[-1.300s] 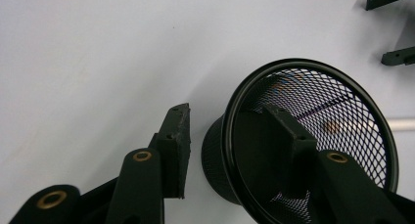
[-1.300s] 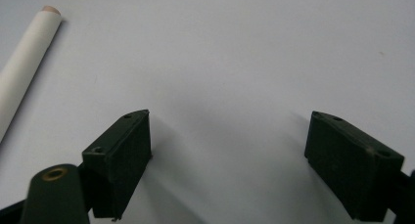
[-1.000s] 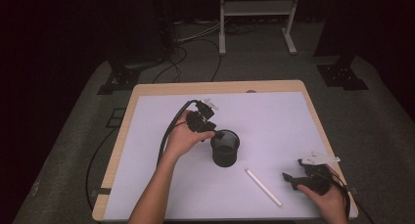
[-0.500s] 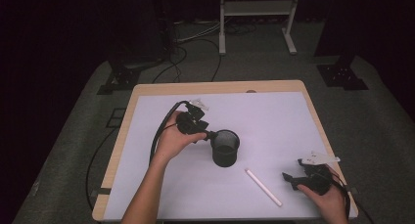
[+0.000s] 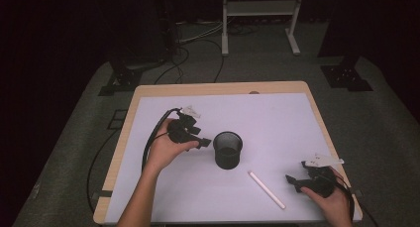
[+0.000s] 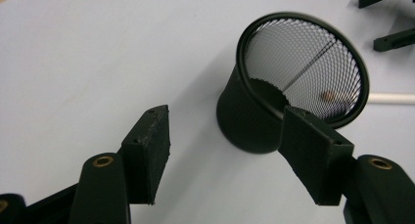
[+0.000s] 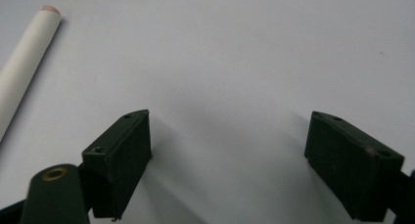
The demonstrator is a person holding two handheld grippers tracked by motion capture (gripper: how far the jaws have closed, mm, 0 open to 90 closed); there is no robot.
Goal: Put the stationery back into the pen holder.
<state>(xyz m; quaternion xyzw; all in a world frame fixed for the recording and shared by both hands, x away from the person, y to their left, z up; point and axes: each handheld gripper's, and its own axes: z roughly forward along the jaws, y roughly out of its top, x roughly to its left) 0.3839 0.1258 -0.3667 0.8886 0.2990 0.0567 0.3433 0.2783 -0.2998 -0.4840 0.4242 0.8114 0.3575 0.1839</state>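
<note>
Black mesh pen cup (image 5: 228, 149) stands upright near the middle of the white table mat (image 5: 277, 118). White stick (image 5: 266, 189), chalk or pencil-like, lies flat on the mat just right of and nearer the person than the cup, not touching it.

Left gripper (image 5: 202, 142) sits just left of the cup, jaws spread and empty; they have just been opening, nothing between them, pads clear of the cup wall. Right gripper (image 5: 293, 180) rests well right of the cup, past the stick's near end, jaws wide apart, holding nothing.

Handling, judged: the cup looks light, thin wire mesh with a stiff rim, likely to tip or slide on the smooth mat if nudged; best taken by pinching the rim wall, one jaw inside, one outside. The stick looks light, rigid, round, so it may roll and possibly snap; grip across mid-length.

Left gripper view gives the cup (image 6: 293, 82) interior: mesh, a seam line, a small brownish speck low inside, nature unclear. Right gripper view gives the stick (image 7: 24, 62) tip close up, pinkish-tan end. The high view gives the overall layout.
</note>
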